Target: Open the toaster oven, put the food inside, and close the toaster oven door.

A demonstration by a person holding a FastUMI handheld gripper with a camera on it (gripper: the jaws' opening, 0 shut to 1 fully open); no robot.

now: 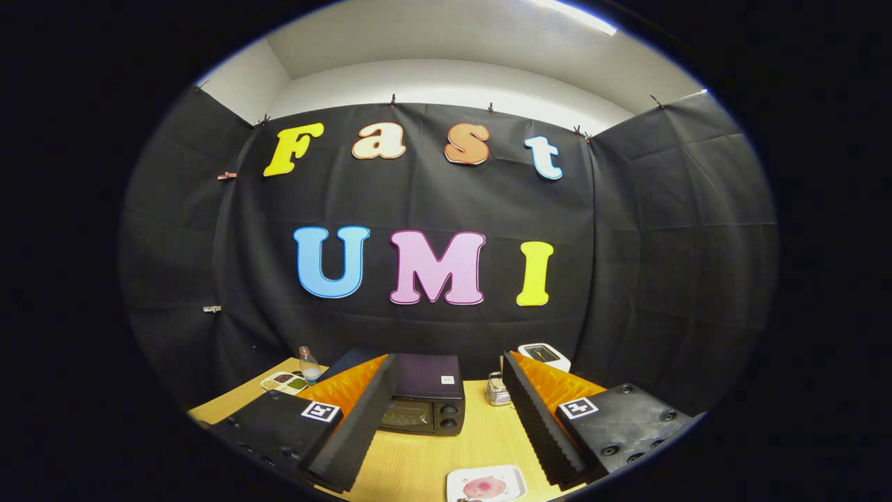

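Surface: wooden table (425,460), toaster oven (425,404) shut, food plate (486,483) nearer.
Room: black cloth walls, white ceiling.
Gripper (446,418): fingers wide apart, holding nothing.

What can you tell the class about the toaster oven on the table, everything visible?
The toaster oven is a small dark box with a flat, purplish-dark top carrying a small white sticker near its right rear. Its front has a glass door, shut, and two round knobs stacked at the right. It stands upright on the wooden table, beyond the open fingers of the hand-held gripper, its left part hidden behind the left finger. A small wire rack stands to its right. Nothing visibly touches it but the table.
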